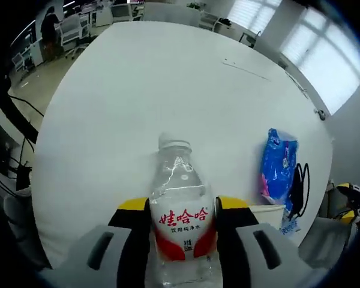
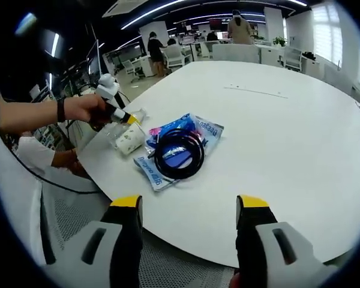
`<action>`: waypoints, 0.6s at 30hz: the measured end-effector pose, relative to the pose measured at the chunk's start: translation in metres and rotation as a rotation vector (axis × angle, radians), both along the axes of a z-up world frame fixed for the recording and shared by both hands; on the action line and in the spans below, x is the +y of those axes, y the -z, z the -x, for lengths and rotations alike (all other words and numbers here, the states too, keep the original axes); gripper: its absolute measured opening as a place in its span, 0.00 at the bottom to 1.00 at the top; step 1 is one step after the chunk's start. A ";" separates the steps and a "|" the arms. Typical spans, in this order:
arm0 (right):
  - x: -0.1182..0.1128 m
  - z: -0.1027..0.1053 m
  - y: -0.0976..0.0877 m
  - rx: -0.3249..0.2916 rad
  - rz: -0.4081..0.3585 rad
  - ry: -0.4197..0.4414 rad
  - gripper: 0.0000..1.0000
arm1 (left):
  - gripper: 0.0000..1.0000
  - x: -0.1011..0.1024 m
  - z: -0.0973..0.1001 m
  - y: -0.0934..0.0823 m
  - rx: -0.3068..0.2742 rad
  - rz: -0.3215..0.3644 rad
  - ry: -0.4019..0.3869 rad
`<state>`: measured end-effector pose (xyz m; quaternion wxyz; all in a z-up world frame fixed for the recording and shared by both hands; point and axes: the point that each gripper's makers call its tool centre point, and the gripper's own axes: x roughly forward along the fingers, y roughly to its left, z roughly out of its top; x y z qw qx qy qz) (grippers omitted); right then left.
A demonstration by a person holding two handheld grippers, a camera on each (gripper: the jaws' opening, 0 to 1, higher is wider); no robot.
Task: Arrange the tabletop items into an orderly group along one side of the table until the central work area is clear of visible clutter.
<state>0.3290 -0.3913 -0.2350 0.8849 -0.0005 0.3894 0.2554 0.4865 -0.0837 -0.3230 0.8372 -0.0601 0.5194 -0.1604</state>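
On a big white oval table (image 2: 300, 126), smooth matte top, open-plan office behind with desks, chairs, ceiling strip lights, windows at right. Left gripper (image 1: 181, 222) clenched on a clear plastic bottle (image 1: 180, 210), ribbed, red label, upright near the table edge. Right of it: glossy blue packet (image 1: 279, 162), black cable (image 1: 297, 186). Right gripper view, left to right: hand (image 2: 87, 110) holding the left gripper, white cup (image 2: 127, 138), cable coiled on the packet. Right gripper (image 2: 189, 210) released, holding nothing, over the near edge.
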 end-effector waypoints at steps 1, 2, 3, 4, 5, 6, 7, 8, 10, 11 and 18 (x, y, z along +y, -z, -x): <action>0.001 -0.001 -0.001 -0.004 -0.007 0.002 0.62 | 0.41 0.001 0.000 0.000 0.001 0.003 -0.004; 0.002 -0.003 -0.002 -0.007 -0.010 0.003 0.62 | 0.41 0.001 0.001 -0.001 -0.003 0.002 0.002; 0.003 -0.003 -0.003 -0.009 -0.011 0.003 0.62 | 0.41 0.001 0.001 -0.001 -0.011 -0.002 0.012; 0.003 -0.004 -0.003 -0.012 -0.011 0.003 0.62 | 0.40 0.002 0.002 -0.002 -0.016 -0.003 0.013; 0.004 -0.004 -0.004 -0.015 -0.012 0.002 0.62 | 0.40 0.003 0.003 -0.002 -0.019 -0.002 0.014; 0.004 -0.005 -0.005 -0.017 -0.013 0.001 0.62 | 0.40 0.003 0.005 -0.003 -0.026 0.001 0.013; 0.005 -0.005 -0.006 -0.022 -0.018 0.002 0.62 | 0.40 0.004 0.006 -0.004 -0.031 0.001 0.012; 0.006 -0.005 -0.006 -0.026 -0.021 0.003 0.62 | 0.40 0.005 0.008 -0.005 -0.038 0.000 0.010; 0.006 -0.005 -0.006 -0.028 -0.026 0.004 0.62 | 0.40 0.006 0.012 -0.005 -0.044 -0.005 0.007; 0.006 -0.005 -0.005 -0.028 -0.026 0.003 0.62 | 0.40 0.006 0.014 -0.005 -0.045 -0.010 0.009; 0.011 0.000 -0.001 -0.022 -0.031 -0.004 0.62 | 0.39 0.010 0.027 -0.007 -0.063 -0.013 0.000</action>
